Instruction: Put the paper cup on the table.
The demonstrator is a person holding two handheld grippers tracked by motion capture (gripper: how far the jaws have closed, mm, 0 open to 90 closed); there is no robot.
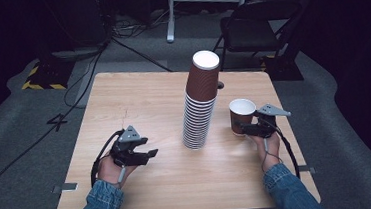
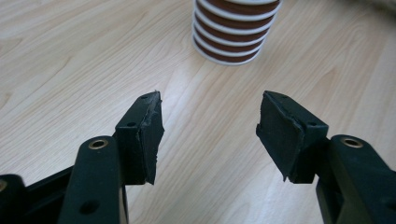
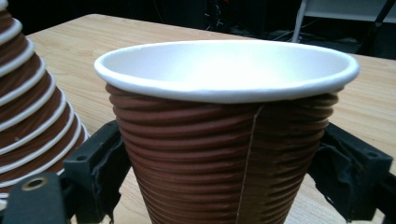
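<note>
The right tool (image 1: 247, 126) grips 1 upright brown cup (image 1: 242, 115) by its ribbed sides, near the right edge of the surface (image 1: 143, 103). The left tool (image 1: 150, 154) hovers low with its jaws spread, empty, aimed toward the tall stack of upside-down cups (image 1: 199, 103) at mid-surface.

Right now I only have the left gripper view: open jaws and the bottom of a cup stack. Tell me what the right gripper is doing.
Observer: The right gripper grips a single upright cup, mouth up.
Operator: Give me its position against the stack.
Observer: The cup stands on the table, right of the stack and apart from it.
Operator: Describe the stack's top.
Observer: The stack is inverted, a white base on top, leaning slightly.
</note>
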